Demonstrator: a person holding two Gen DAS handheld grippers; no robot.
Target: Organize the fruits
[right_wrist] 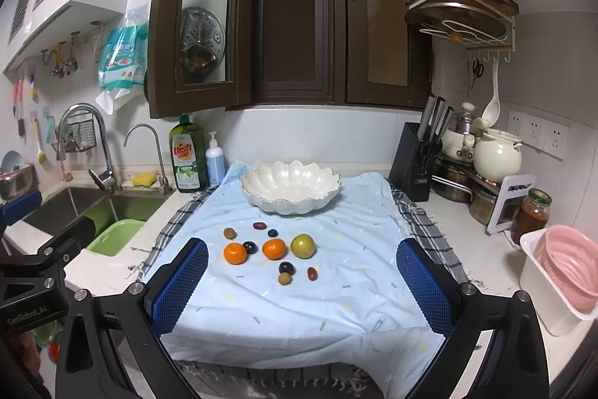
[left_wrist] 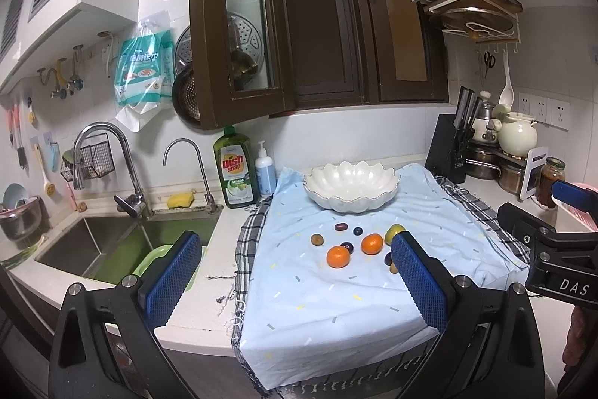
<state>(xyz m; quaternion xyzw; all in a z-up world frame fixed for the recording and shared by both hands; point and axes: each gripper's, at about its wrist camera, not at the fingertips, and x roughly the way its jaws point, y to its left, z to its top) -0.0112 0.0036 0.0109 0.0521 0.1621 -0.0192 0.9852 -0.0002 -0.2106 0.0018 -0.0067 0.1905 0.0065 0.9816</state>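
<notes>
Both tools [right_wrist: 302,281] gaping over cloth [right_wrist: 299,316]; fruits [right_wrist: 274,248] mid-cloth, bowl [right_wrist: 290,187] behind.

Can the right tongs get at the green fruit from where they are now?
Probably yes. The right tongs are open and empty, and the green fruit lies uncovered on the blue cloth ahead of them. An orange sits close beside it, possibly crowding one finger.

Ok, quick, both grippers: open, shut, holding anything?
Left gripper: open, holding nothing.
Right gripper: open, holding nothing.
</notes>
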